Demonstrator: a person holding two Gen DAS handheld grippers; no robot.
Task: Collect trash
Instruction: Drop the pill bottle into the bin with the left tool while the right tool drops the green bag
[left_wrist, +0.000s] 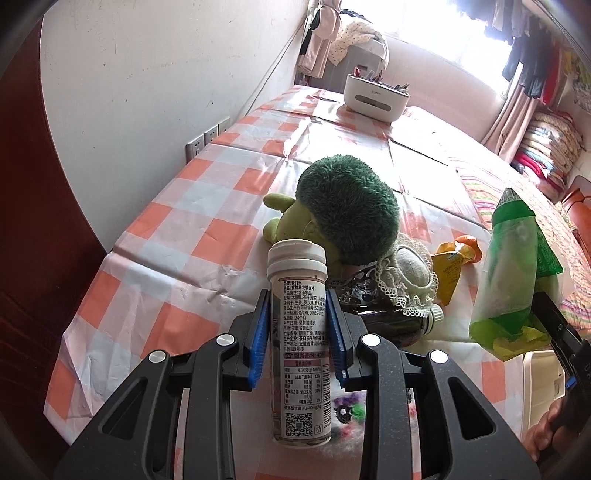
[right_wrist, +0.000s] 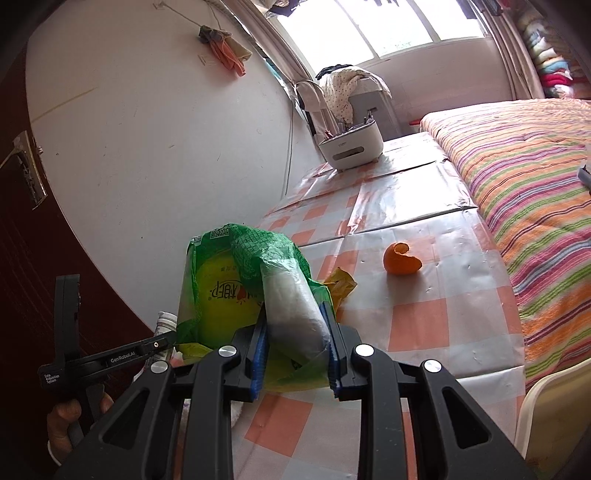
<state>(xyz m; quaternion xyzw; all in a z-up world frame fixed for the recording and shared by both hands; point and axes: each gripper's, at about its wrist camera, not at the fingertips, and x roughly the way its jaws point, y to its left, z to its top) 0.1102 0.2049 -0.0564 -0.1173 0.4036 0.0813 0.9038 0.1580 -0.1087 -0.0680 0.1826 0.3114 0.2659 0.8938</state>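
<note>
My left gripper (left_wrist: 297, 301) is shut on a white pill bottle (left_wrist: 299, 332) with a printed label, held upright above the checked tablecloth (left_wrist: 177, 236). My right gripper (right_wrist: 294, 314) is shut on a crumpled green snack bag (right_wrist: 229, 280), lifted off the table; the same bag (left_wrist: 517, 266) hangs at the right of the left wrist view. An orange peel (right_wrist: 402, 260) and a yellow wrapper (right_wrist: 341, 284) lie on the cloth beyond the bag. A dark bottle (left_wrist: 388, 321) lies on its side just right of my left gripper.
A green plush toy (left_wrist: 343, 210) and a lace-trimmed cushion (left_wrist: 410, 280) sit behind the pill bottle. A white organiser box (right_wrist: 349, 146) stands at the table's far end. A striped bed (right_wrist: 517, 184) borders the table on the right. A white container (right_wrist: 554, 413) is at lower right.
</note>
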